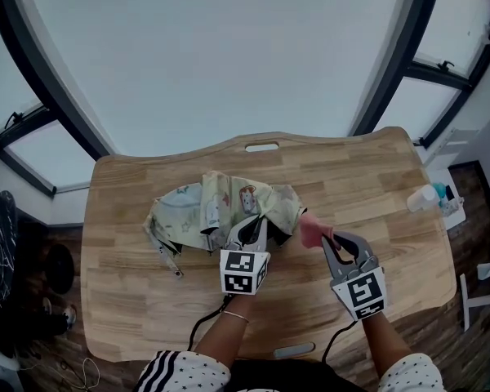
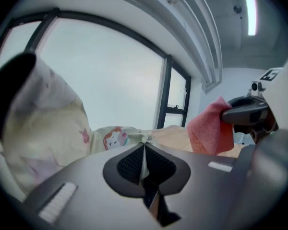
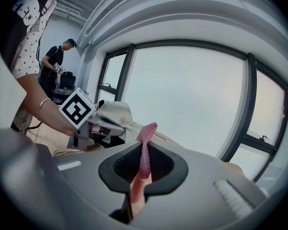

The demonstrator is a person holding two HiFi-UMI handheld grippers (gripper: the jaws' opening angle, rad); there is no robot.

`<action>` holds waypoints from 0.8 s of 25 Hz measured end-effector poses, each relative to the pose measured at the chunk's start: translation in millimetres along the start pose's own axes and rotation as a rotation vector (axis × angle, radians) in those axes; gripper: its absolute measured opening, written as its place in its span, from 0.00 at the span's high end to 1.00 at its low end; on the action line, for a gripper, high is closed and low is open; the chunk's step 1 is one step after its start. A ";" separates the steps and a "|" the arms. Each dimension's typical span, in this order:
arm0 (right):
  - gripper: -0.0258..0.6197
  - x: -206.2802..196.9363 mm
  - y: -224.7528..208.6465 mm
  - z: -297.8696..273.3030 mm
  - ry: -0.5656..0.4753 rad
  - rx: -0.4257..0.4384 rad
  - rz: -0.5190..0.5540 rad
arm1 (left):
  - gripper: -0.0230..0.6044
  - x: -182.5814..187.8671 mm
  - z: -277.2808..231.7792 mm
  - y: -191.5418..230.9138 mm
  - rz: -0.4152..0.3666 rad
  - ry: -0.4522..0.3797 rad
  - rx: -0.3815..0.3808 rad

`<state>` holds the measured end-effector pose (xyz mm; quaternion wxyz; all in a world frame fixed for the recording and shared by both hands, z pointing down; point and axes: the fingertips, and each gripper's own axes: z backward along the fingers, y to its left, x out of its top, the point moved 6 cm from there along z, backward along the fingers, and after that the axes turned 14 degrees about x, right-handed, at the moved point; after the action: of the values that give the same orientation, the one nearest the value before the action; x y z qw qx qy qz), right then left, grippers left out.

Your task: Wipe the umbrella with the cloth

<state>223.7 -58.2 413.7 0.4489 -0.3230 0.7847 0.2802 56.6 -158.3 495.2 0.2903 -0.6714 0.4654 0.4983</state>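
Note:
A pale yellow-green umbrella with cartoon prints lies crumpled in the middle of the wooden table. My left gripper is shut on a fold of the umbrella's fabric, and the cloth stands pinched thin between its pads. To its right, my right gripper is shut on a pink cloth, which sticks up from the jaws as a pink cloth strip. In the left gripper view the pink cloth hangs from the right gripper at the right. The umbrella shows behind the left gripper in the right gripper view.
The umbrella's strap and dark tip trail toward the table's front left. A clear bottle stands on a side surface past the right edge. Windows run behind the table. A person stands far back in the room.

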 end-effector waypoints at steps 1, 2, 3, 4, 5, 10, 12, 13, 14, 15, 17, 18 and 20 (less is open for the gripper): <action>0.92 1.2 1.6 -1.0 -0.003 0.003 0.002 | 0.97 4.9 6.1 5.3 0.013 -0.018 0.004; 0.92 2.3 3.4 -2.1 -0.005 0.005 0.004 | 0.97 9.7 12.1 10.7 0.026 -0.035 0.007; 0.92 3.6 5.4 -3.4 -0.007 0.007 0.005 | 0.97 14.5 18.0 16.2 0.040 -0.053 0.009; 0.92 5.2 7.5 -4.7 -0.010 0.009 0.006 | 0.97 19.7 24.0 21.6 0.054 -0.072 0.010; 0.92 6.9 9.6 -6.1 -0.014 0.011 0.006 | 0.97 25.2 30.2 27.1 0.067 -0.091 0.012; 0.92 15.1 18.5 -13.5 -0.031 0.023 0.010 | 0.97 45.3 58.4 57.8 0.121 -0.163 0.042; 0.92 18.7 21.5 -16.0 -0.038 0.024 0.012 | 0.97 47.0 67.3 71.9 0.153 -0.177 0.061; 0.92 21.0 22.8 -17.5 -0.043 0.024 0.014 | 0.97 47.4 71.3 78.8 0.169 -0.185 0.070; 0.92 23.8 23.8 -19.2 -0.049 0.023 0.016 | 0.97 48.0 75.1 85.5 0.185 -0.194 0.076; 0.92 27.1 24.7 -21.2 -0.056 0.023 0.019 | 0.97 48.8 78.9 92.0 0.199 -0.205 0.080; 0.92 34.8 26.3 -25.3 -0.074 0.022 0.021 | 0.97 50.6 86.3 104.7 0.221 -0.229 0.088; 0.92 38.8 27.0 -27.3 -0.085 0.020 0.020 | 0.97 50.9 89.7 110.9 0.233 -0.240 0.091; 0.92 46.7 27.6 -31.6 -0.103 0.019 0.020 | 0.97 49.8 95.0 124.4 0.282 -0.259 0.098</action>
<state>168.0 -75.7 390.4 0.4890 -0.2961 0.7661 0.2936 -91.5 -143.5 425.8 0.3075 -0.5151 0.5371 0.5930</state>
